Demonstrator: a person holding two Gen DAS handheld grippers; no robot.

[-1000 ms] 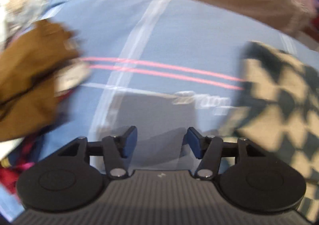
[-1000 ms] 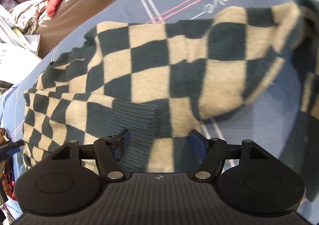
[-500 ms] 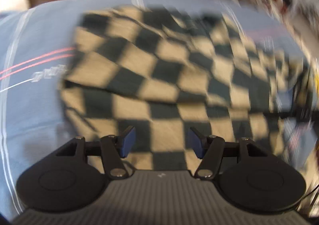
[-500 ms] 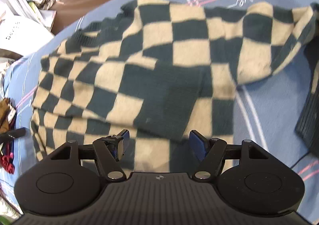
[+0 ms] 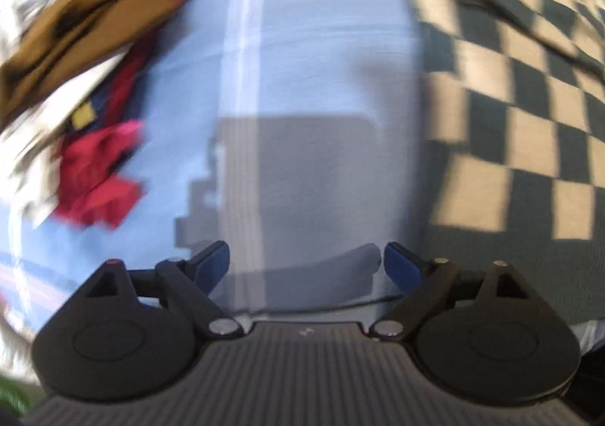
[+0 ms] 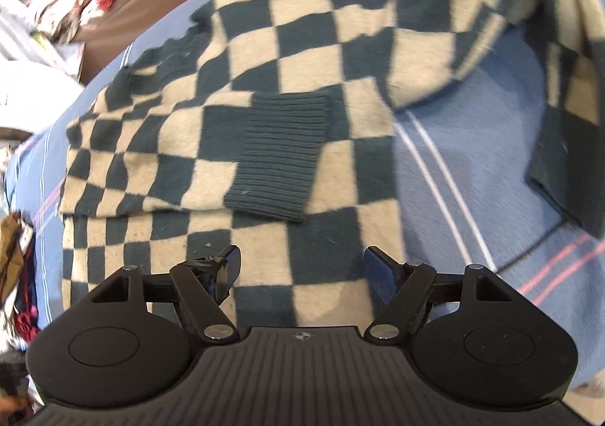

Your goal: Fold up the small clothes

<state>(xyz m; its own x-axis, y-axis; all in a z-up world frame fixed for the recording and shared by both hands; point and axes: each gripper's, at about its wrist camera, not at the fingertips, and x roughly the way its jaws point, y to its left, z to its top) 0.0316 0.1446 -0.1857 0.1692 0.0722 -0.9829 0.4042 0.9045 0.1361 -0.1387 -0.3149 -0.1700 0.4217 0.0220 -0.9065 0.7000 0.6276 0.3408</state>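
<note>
Presently, left wrist view: left claw [image 5: 306, 265] spread apart, empty, over bare blue bedsheet [image 5: 302, 85]; checkered sweater [image 5: 510, 85] lies to its right; heap of brown and red garments [image 5: 87, 85] at left, blurred.
Right wrist view: right claw [image 6: 302, 267] spread apart, empty, just above sweater body [image 6: 264, 85]; one ribbed cuff [image 6: 280, 157] folded across the body; other sleeve [image 6: 559, 93] trails off to the right.
Step judged: sleeves, half done; next move calls for gripping the loose sleeve and laying it across.

A blue bedsheet [image 5: 310, 59] with pink and white stripes carries a blurred heap near its left edge: a brown garment [image 5: 83, 10] above a crumpled red cloth [image 5: 98, 176].
</note>
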